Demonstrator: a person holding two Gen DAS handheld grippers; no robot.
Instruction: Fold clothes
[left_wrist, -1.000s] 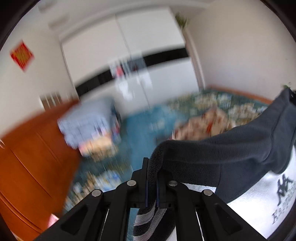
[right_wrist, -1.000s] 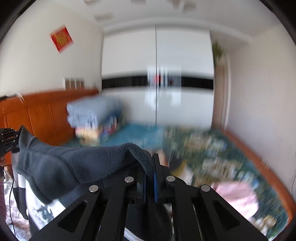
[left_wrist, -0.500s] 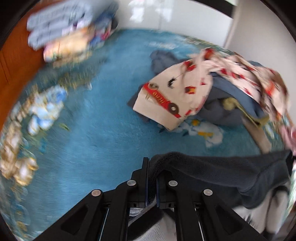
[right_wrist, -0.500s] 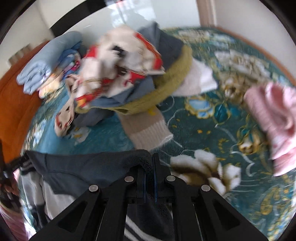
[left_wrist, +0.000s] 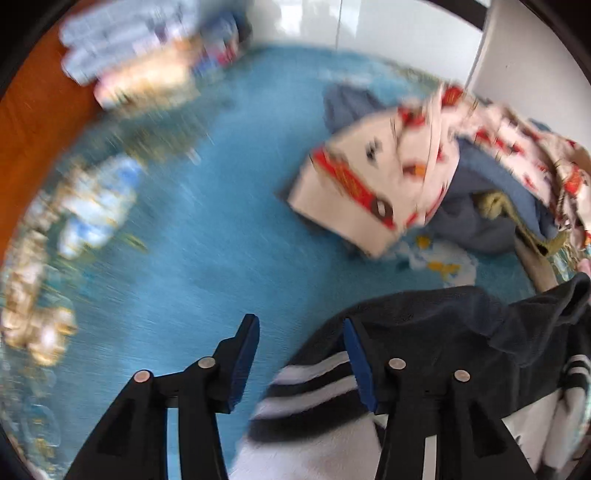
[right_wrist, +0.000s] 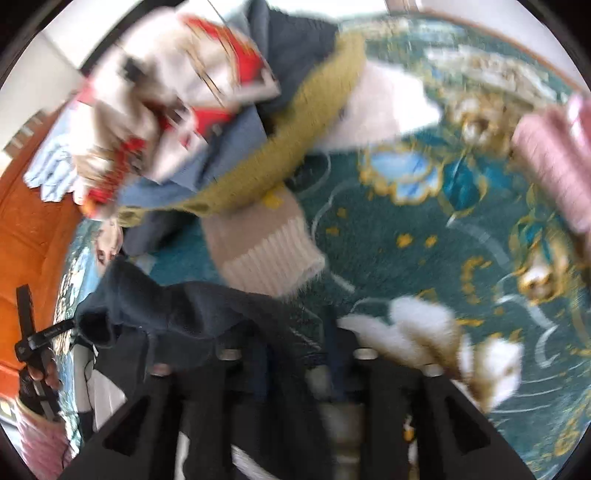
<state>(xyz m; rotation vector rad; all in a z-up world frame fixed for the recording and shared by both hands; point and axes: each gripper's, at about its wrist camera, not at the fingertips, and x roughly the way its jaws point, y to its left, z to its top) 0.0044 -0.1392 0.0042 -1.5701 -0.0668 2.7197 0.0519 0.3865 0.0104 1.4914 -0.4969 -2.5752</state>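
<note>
Left claw (left_wrist: 301, 354) agape beside dark garment (left_wrist: 443, 325)

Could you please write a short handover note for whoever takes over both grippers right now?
Left gripper: open, nothing between its fingers; the dark fleece garment lies against its right finger.
Right gripper: blurred, fleece draped over it; open or shut cannot be told.
The fleece, with its striped cuff, lies on the blue patterned bedspread.
An unfolded clothes heap lies beyond it, pink garment to the right.
Done: fleece laid down. Left: fold it, then the heap.
</note>
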